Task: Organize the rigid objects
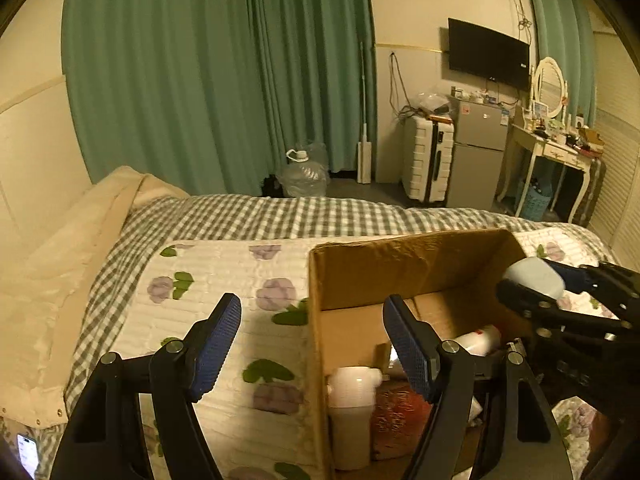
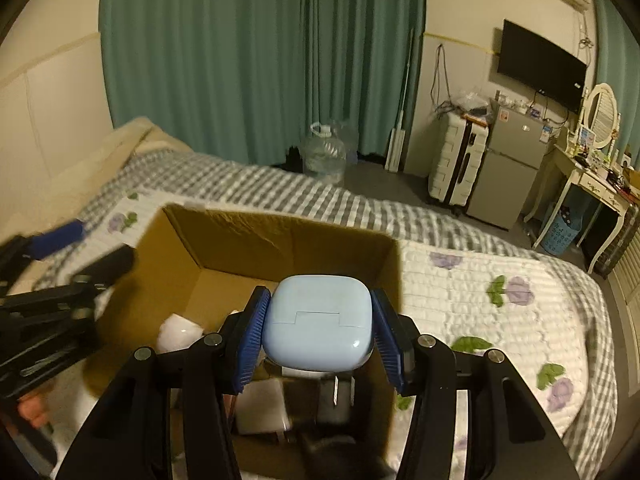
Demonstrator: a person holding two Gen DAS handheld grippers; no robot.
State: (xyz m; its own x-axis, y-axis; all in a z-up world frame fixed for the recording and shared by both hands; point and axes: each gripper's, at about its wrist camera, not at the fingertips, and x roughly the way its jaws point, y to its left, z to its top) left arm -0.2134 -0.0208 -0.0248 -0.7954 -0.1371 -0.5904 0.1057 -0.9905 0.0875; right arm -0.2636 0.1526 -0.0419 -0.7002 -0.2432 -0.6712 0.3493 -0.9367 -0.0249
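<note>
On the bed, right fingers point(image 2: 318, 330) clamp blue case point(image 2: 318, 326); left fingers point(image 1: 312, 344) wide.

Between your right gripper's point(image 2: 319, 334) ribbed blue rubbery pads point(image 2: 253, 334) sits a pale blue, rounded plastic case point(image 2: 318, 322), smooth and faintly glossy, with a small highlight at its 4 o'clock corner. The open brown cardboard box point(image 2: 280, 240) under it looks matt, its far wall creased. At 9 o'clock in the box you see a white plastic jar point(image 1: 354, 388) with a smooth sheen. The white quilted cloth bedspread with purple flowers point(image 1: 224, 280) is ridged and soft. Your left gripper's point(image 1: 312, 344) black arms look like matt plastic with shiny metal pivot pins.
</note>
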